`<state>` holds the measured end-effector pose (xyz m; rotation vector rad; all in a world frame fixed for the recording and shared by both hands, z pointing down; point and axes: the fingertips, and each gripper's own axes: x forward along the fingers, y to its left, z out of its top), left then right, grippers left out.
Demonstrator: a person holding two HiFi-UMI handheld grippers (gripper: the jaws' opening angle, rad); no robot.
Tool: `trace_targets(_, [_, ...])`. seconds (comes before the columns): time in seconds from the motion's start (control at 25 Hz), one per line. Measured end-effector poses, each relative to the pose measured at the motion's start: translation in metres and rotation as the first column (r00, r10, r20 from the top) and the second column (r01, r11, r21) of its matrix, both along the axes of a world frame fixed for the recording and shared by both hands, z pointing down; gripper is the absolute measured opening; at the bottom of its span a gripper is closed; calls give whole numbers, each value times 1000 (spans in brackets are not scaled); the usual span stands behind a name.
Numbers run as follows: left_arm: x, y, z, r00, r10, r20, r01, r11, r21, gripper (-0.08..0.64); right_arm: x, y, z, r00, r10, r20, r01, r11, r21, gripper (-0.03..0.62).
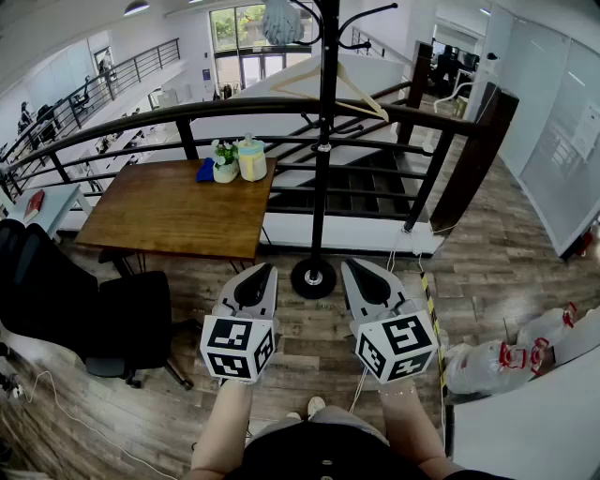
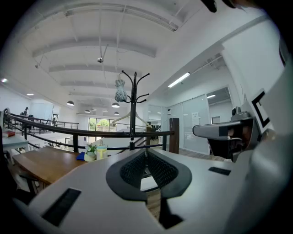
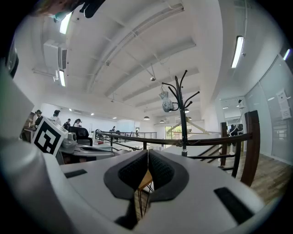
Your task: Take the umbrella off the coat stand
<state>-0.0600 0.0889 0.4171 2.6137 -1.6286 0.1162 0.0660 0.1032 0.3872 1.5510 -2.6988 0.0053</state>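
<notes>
Grey-blue umbrella [image 1: 281,21] high on coat stand [image 1: 324,141], well ahead | left tool [image 1: 264,271], right tool [image 1: 354,266]: both closed, empty

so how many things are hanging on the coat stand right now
2: a folded umbrella on an upper hook of the coat stand, left of its pole, and a wooden hanger lower down. Hooks on the far side may hide more.

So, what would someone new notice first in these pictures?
A black coat stand rises dead centre by the railing, a pale folded umbrella hanging near its top. In the foreground the left gripper and right gripper sit side by side, both shut and empty, pointing toward it. A wooden table stands at left.
</notes>
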Motion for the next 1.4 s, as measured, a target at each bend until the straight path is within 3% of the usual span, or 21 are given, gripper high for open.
trace_targets(0.28, [0, -2, -4, 1000, -4, 0, 4, 1000, 8, 23, -8, 2, 5, 1000, -23, -17, 23, 1000, 6, 29])
trace_targets(0.6, [20, -5, -8, 999, 24, -26, -23, 999, 24, 24, -6, -2, 0, 998, -55, 26, 54, 998, 25, 29])
trace_targets(0.92, [36, -15, 4, 999, 4, -52, -4, 1000, 7, 25, 3, -12, 19, 995, -100, 16, 100, 995, -12, 29])
trace_targets(1.4, [38, -63, 7, 998, -11, -54, 11, 1000, -4, 23, 10, -64, 27, 993, -111, 30, 112, 993, -38, 29])
